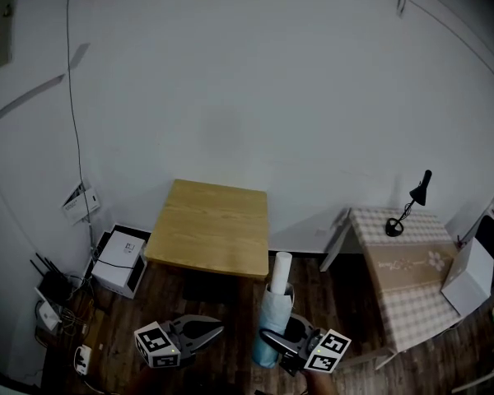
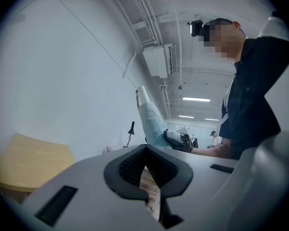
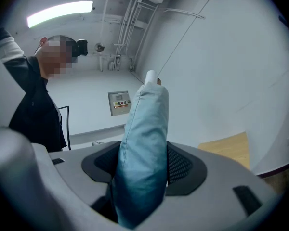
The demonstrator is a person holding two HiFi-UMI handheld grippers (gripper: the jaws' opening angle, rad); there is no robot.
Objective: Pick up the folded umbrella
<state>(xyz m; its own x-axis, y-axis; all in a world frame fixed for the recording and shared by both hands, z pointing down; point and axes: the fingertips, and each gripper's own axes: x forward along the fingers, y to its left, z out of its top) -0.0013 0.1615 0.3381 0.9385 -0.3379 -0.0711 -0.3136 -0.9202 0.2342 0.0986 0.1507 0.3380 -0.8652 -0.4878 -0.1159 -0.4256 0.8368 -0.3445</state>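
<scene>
Light-blue fabric of the folded umbrella [image 3: 147,124], white handle [image 1: 281,266] uppermost, is being clamped between the fingers [image 3: 184,165] of the right gripper [image 3: 143,165], just in front of a square light-wood worktop [image 1: 214,225]. The left gripper [image 2: 145,153] is being held beside it, fingers together on nothing. A black desk lamp [image 1: 405,208] is being carried by a checked-cloth worktop [image 1: 412,299] to the right; a white box [image 1: 122,257] is lying on the floor [image 1: 230,299] to the left. Print on a wall label [image 3: 118,102] is too small to be read.

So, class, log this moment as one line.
right gripper: shut on folded umbrella | left gripper: shut, empty | umbrella: upright, near wooden table
</scene>
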